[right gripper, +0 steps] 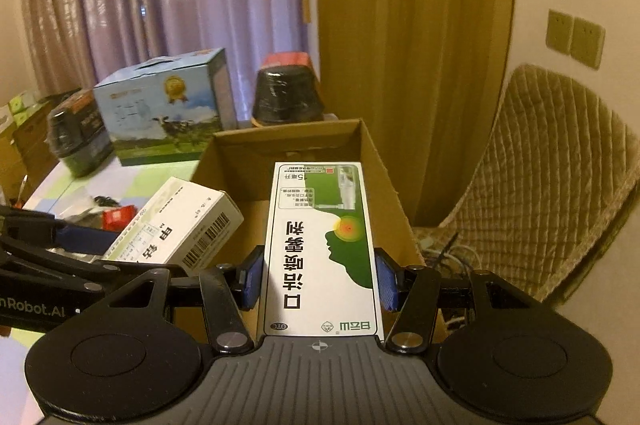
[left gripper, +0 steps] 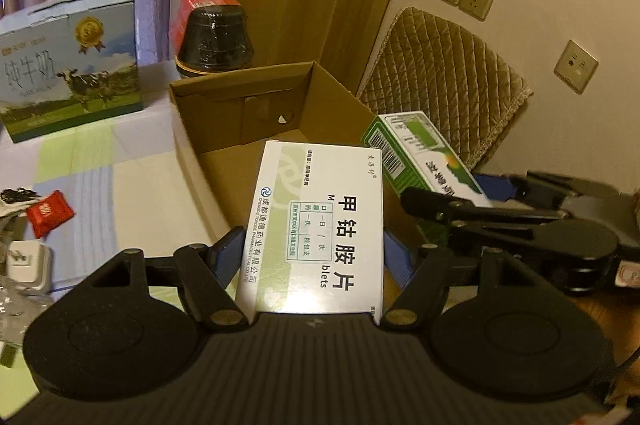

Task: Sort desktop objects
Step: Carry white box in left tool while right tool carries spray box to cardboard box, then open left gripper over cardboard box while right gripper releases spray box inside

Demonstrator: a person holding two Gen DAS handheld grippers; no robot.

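My left gripper (left gripper: 316,257) is shut on a white medicine box (left gripper: 320,225) with pale green print, held over the open cardboard box (left gripper: 224,145). My right gripper (right gripper: 320,281) is shut on a green and white spray box (right gripper: 322,245), also above the cardboard box (right gripper: 384,177). In the left wrist view the green box (left gripper: 416,153) and the right gripper's black fingers (left gripper: 460,209) show to the right. The right wrist view has the white medicine box (right gripper: 180,225) at its left, tilted, with the left gripper's arm beside it.
A blue milk carton (left gripper: 68,65) and a black wrapped jar (left gripper: 214,37) stand behind the cardboard box. A red packet (left gripper: 50,213), a white charger (left gripper: 26,263) and clutter lie on the left of the tablecloth. A quilted chair (right gripper: 560,177) stands at the right by the wall.
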